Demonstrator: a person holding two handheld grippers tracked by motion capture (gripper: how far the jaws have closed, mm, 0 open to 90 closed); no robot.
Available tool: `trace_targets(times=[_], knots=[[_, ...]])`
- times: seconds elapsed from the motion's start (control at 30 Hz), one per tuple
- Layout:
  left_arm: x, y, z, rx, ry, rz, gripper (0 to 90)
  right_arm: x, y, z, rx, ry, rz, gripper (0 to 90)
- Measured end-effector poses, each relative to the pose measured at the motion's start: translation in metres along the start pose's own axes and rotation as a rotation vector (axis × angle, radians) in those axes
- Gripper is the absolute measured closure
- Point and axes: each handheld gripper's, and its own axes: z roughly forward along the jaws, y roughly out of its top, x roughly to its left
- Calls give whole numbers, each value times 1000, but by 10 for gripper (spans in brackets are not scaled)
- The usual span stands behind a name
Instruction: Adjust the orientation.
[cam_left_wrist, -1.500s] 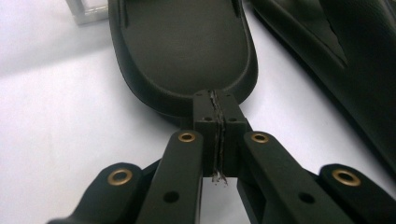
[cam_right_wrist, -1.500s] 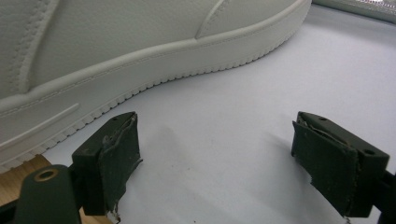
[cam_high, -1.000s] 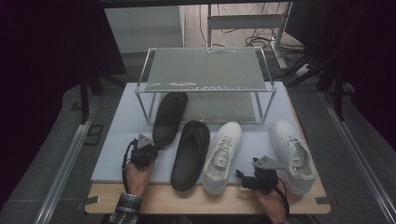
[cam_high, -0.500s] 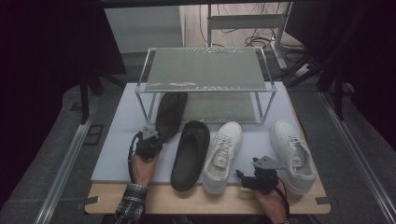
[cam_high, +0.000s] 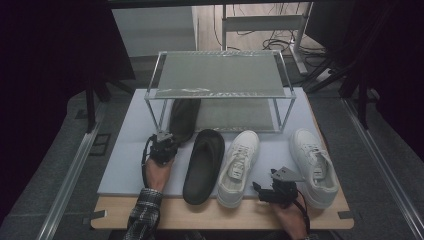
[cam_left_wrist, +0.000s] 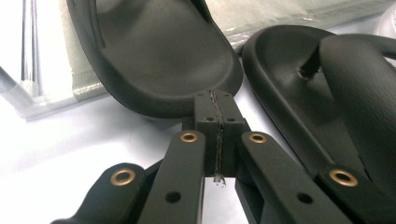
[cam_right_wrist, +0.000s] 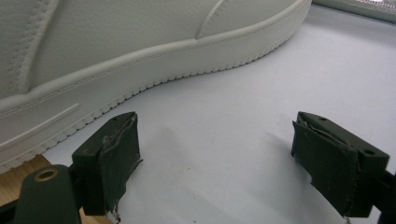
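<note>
Now, scene: four shoes are laid on a pale mat (cam_high: 125, 165) over a wooden table (cam_high: 210, 215), with a wire shelf rack (cam_high: 220, 75) set at the far side.
Left gripper (cam_high: 162, 145): jaws are pressed fully together, nothing is clamped between them; in the left gripper view (cam_left_wrist: 215, 109) the tips are seen right at the heel edge of the far slipper, touching or just short of it, cannot be told.
Far slipper (cam_left_wrist: 159, 51): dark slide, lying partly under the rack's lower level, heel end turned toward the person; seen in the high view (cam_high: 184, 117) just beyond the left gripper.
Near slipper (cam_high: 204, 162): dark slide, lying flat on the mat just right of the left gripper, beside the far slipper; its strap is seen at the right of the left gripper view (cam_left_wrist: 327, 70).
Right gripper (cam_high: 275, 192): jaws are spread wide, nothing is held; only bare mat is seen between the pads (cam_right_wrist: 119, 158) in the right gripper view.
Left white sneaker (cam_high: 240, 167): set between the near slipper and the right gripper, toe pointing away; its sole edge is seen near the right gripper's jaw (cam_right_wrist: 140, 56), not touched.
Right white sneaker (cam_high: 312, 165): set just right of the right gripper, apart from its mate.
Hands: the left hand (cam_high: 157, 172) and the right hand (cam_high: 290, 220) are seen coming in from the near edge.
</note>
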Motion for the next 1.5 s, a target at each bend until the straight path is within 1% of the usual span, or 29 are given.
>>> trace_targets(times=[0.13, 0.3, 0.37, 0.47, 0.6, 0.7, 0.87, 0.9, 0.97, 1.07, 1.1, 1.13, 1.17, 1.23, 1.3, 1.4, 1.5], knots=[[2, 6, 6, 8, 18, 3, 897, 0, 0, 0, 0, 0, 0, 156], [4, 9, 12, 7, 28, -4, 897, 0, 0, 0, 0, 0, 0, 156], [5, 11, 14, 8, 37, 3, 897, 0, 0, 0, 0, 0, 0, 156], [6, 13, 19, 10, 43, 3, 896, 0, 0, 0, 0, 0, 0, 156], [8, 15, 23, 8, 38, -9, 896, 0, 0, 0, 0, 0, 0, 156], [7, 15, 22, 11, 32, -9, 896, 0, 0, 0, 0, 1, 0, 156], [4, 13, 13, -6, 1, -14, 896, 0, 0, 0, 0, 0, 0, 156], [4, 13, 13, -6, 1, -14, 896, 0, 0, 0, 0, 0, 0, 156], [2, 13, 5, -13, -28, -9, 896, 0, 0, 0, 0, 0, 0, 156], [0, 12, -5, -16, -56, -3, 896, 0, 0, 0, 0, 0, 0, 156], [-1, 12, -8, -17, -68, -6, 895, 0, 0, 0, 0, 0, 0, 156], [-1, 12, -8, -17, -68, -6, 895, 0, 0, 0, 0, 0, 0, 156], [-3, 10, -15, -26, -94, -14, 895, 0, 0, 0, 0, 0, 0, 156], [-5, 8, -21, -31, -119, -26, 896, 0, 0, 0, 0, 0, 0, 156], [-7, 5, -27, -25, -122, -36, 896, 0, 0, 0, -1, 0, -1, 156], [-11, 0, -36, -24, -135, -34, 896, 0, 0, 0, -1, -1, -1, 156], [-17, -5, -46, -22, -150, -9, 895, 0, 0, 0, -1, -1, -1, 156]])
